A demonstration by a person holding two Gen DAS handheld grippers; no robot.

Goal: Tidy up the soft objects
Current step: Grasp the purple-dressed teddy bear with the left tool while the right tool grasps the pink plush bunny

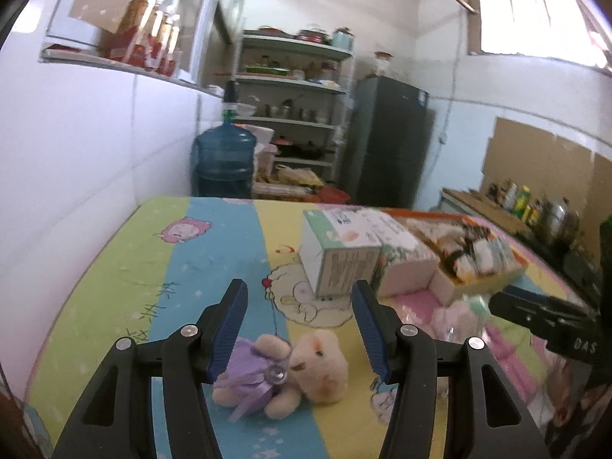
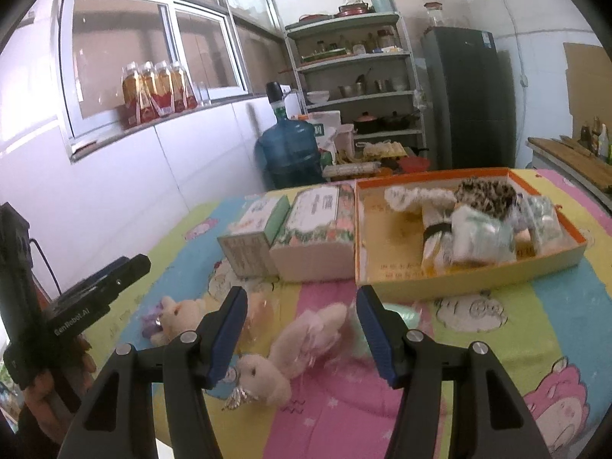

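A small beige plush bear in a purple dress lies on the striped table cover, between and just beyond the open fingers of my left gripper; it also shows in the right wrist view. A pale pink plush bunny in clear wrap lies between the open fingers of my right gripper. Neither gripper holds anything. An orange-rimmed open box behind holds several soft items, one leopard-patterned. A mint soft item lies by the right finger.
Two cartons stand left of the orange box. Beyond the table are a blue water jug, a metal shelf rack and a dark fridge. A wall is at the left. My left gripper shows in the right view.
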